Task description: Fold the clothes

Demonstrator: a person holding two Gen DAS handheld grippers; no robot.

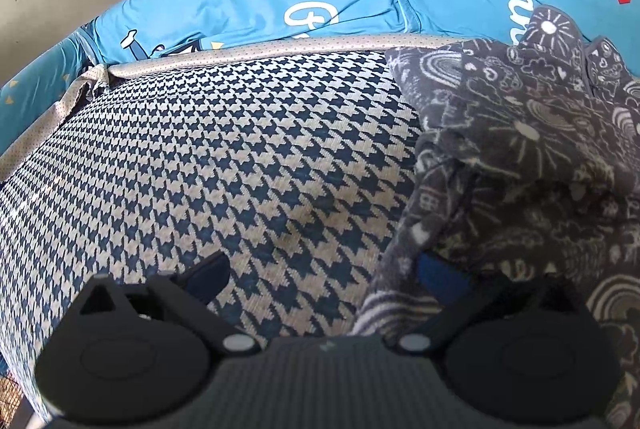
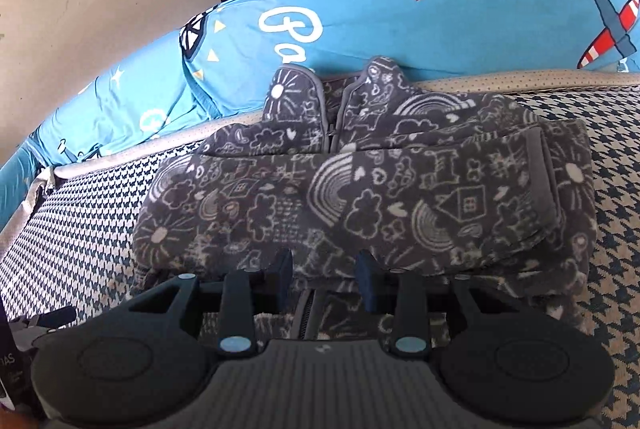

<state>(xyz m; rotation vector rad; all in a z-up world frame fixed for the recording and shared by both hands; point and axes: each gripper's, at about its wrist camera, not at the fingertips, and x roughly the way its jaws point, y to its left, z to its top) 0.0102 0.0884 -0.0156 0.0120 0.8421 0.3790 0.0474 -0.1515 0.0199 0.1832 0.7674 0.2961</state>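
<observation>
- Fingers of my right gripper (image 2: pixel 325 279) stood a narrow gap apart, their tips against the near edge of the grey doodle-print fleece garment (image 2: pixel 360 197). Whether a thin fold of cloth sat between them, the right wrist view did not let me tell; I judged they were low there to take or leave that hem.
- Beyond those tips the garment lay in a compact bundle, one layer turned across the top with a cuff-like band (image 2: pixel 540 173) at the right, and two rounded flaps (image 2: pixel 296 97) standing at the far end against the cushions. That shape fitted a fold partly made, or a finished one being tidied; I could not say which.
- My left gripper (image 1: pixel 320 273) was spread wide and held nothing: one finger (image 1: pixel 208 269) over bare upholstery, the other finger (image 1: pixel 440 277) just at the garment's left edge, where a striped hem (image 1: pixel 384 305) showed. I judged it waited there to steady or catch that side.
- Under everything ran the houndstooth seat (image 1: pixel 200 157) of a sofa, broad and flat enough to press folds on.
- Behind it the blue printed back cushions (image 2: pixel 460 21) stopped the bundle from sliding away.
</observation>
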